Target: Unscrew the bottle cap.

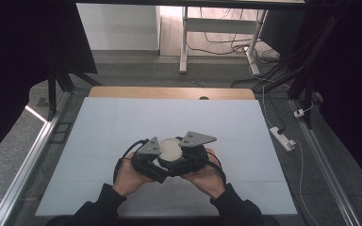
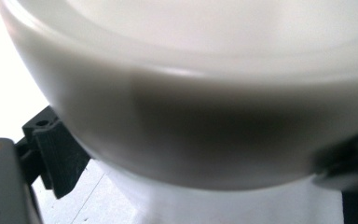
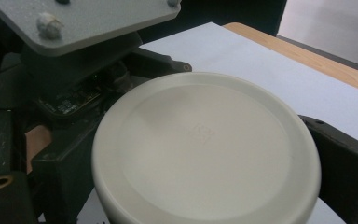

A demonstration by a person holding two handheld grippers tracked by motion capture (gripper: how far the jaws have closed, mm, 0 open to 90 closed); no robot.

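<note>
Cream, stiff, smooth bowl (image 1: 171, 149), likely light but slippery, held upside down just above the desk (image 1: 99, 141), clamped at opposite rims between left gripper (image 1: 156, 162) and right gripper (image 1: 184, 162) jaws.

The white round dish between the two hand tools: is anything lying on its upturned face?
No. In the right gripper view the white round dish shows a bare, smooth cream face with only a faint embossed mark near its middle.
</note>
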